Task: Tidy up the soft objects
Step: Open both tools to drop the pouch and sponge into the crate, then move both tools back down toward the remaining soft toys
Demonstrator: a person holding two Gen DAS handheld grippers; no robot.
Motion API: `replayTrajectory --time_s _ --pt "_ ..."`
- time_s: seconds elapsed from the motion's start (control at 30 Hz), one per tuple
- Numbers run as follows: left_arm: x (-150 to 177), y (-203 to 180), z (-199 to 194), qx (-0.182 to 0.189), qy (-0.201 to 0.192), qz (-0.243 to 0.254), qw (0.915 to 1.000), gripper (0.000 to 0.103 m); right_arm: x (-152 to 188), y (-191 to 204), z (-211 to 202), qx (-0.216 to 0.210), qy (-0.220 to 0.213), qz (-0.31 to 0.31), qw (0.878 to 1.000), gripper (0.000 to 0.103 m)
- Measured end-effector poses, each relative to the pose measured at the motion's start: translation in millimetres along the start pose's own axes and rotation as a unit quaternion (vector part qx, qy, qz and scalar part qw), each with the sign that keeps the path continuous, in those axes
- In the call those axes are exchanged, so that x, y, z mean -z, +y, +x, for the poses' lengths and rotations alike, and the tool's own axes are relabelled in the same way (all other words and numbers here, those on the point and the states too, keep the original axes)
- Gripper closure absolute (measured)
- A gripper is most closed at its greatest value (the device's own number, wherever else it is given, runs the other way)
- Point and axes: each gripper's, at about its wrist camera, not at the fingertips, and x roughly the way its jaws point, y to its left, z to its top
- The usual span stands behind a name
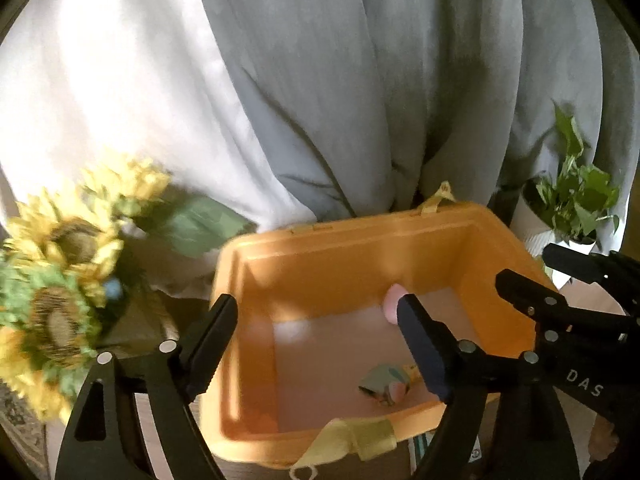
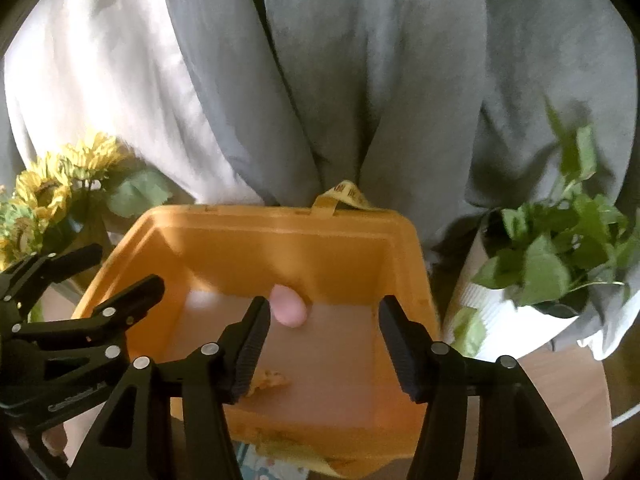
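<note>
A yellow bin (image 1: 352, 240) (image 2: 276, 224) stands open below both grippers. A pink soft lump (image 1: 393, 299) (image 2: 289, 309) shows blurred inside it near the far wall; whether it rests on the floor of the bin I cannot tell. A small multicoloured soft item (image 1: 384, 386) lies on the bin floor, and a yellow scrap (image 2: 270, 381) lies by the near wall. My left gripper (image 1: 317, 312) hangs open over the bin with nothing between its fingers. My right gripper (image 2: 325, 311) is open and empty over the same bin, beside the left one.
Grey and white curtains (image 1: 320, 80) hang right behind the bin. Artificial sunflowers (image 1: 64, 264) stand to the left. A potted green plant (image 2: 560, 256) in a white pot stands to the right. Yellow strap handles (image 1: 352, 436) hang from the bin's rims.
</note>
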Motion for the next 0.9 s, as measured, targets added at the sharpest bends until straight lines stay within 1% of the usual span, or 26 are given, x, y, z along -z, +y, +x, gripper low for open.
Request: replayTrajectory --time_s 0.17,0.3,0.4,0.5,0.6,0.8,0.9 --pt "0 3 -32 -0.010 -0.029 -0.004 0.9995 0.016 -1 1 -26 0.006 -0.028 -0.002 1.000 0.041" --pt "3 4 -54 -0.020 -0.044 -0.009 0.9988 0.015 0 0 -48 0.009 -0.049 0.005 0.999 0.037" --pt "7 3 -71 -0.028 -0.057 -0.008 0.9980 0.015 3 0 -65 0.012 -0.064 0.003 0.998 0.036" --pt "13 2 -87 -0.029 -0.065 -0.010 0.9974 0.014 5 3 -80 0.013 -0.075 -0.001 0.997 0.036" --pt "18 0 -104 -0.038 -0.074 -0.011 0.9965 0.014 11 5 -98 0.015 -0.089 -0.004 0.996 0.033" --pt "31 -6 -134 -0.046 -0.089 -0.006 0.9949 0.012 23 5 -125 0.019 -0.103 -0.010 0.994 0.033" --pt "40 -7 -148 -0.044 -0.091 -0.011 0.9948 0.012 28 3 -137 0.019 -0.108 -0.008 0.994 0.033"
